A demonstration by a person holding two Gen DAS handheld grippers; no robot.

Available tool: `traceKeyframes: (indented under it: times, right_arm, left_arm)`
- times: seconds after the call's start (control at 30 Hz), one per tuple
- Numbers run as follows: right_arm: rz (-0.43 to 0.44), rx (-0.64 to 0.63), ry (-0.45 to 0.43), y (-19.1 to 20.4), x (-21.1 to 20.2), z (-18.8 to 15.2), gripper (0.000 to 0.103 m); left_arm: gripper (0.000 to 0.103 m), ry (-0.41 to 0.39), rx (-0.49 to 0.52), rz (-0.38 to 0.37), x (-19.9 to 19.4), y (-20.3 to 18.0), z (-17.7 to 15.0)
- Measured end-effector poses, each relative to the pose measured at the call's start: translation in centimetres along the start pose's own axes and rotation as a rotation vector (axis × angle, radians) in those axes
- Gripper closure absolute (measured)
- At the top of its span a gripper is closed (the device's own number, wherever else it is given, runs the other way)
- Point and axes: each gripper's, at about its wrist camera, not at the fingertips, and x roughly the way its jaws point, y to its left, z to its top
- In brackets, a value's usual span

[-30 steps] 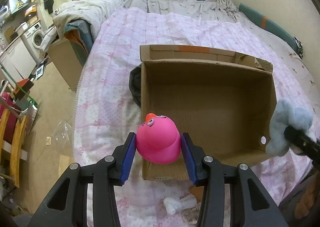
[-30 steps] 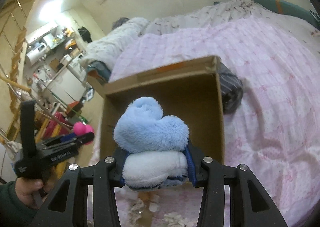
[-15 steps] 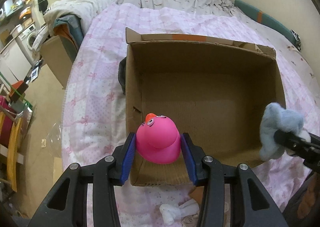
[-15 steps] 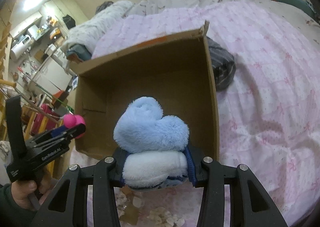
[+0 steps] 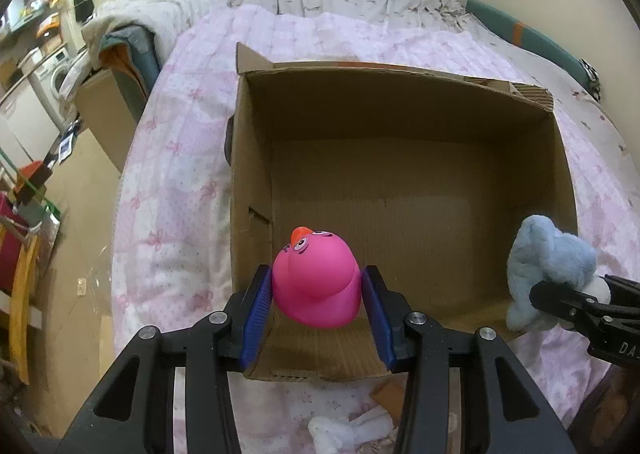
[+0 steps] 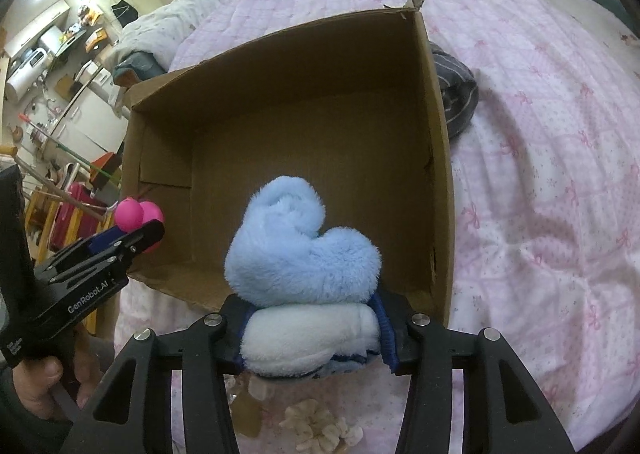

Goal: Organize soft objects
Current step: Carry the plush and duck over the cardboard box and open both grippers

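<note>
Cardboard box (image 5: 400, 158) on pink quilt (image 5: 176, 182), cluttered room beyond

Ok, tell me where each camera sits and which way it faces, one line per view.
Left wrist: rides the left claw, facing forward and down over the near left corner of the box; its own fingers clamp the duck.
Right wrist: rides the right claw, facing into the box from its near right corner; its fingers clamp the plush, and the person's left hand shows.
Shared: the box, the pink quilt, and each view shows the other claw with its load.
</note>
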Motion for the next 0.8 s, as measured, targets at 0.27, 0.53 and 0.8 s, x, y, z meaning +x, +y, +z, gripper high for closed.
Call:
traceKeyframes:
  times: [0.27,0.53,0.8]
  right_arm:
    - [-0.009,-0.01,0.002,0.4,0.1,0.1,0.05]
    - [-0.009,-0.019,-0.003,0.9,0.2,0.0,0.046]
    - [-0.011,-0.04,-0.021,1.2,-0.1,0.2,0.039]
  left_arm:
    - [0.061,0.012,0.001,-0.031,0.4,-0.2,-0.2]
    - [0.061,0.033,0.002,-0.04,0.7,-0.3,-0.3]
    - [0.061,0.031,0.016,-0.027,0.6,-0.6,-0.4]
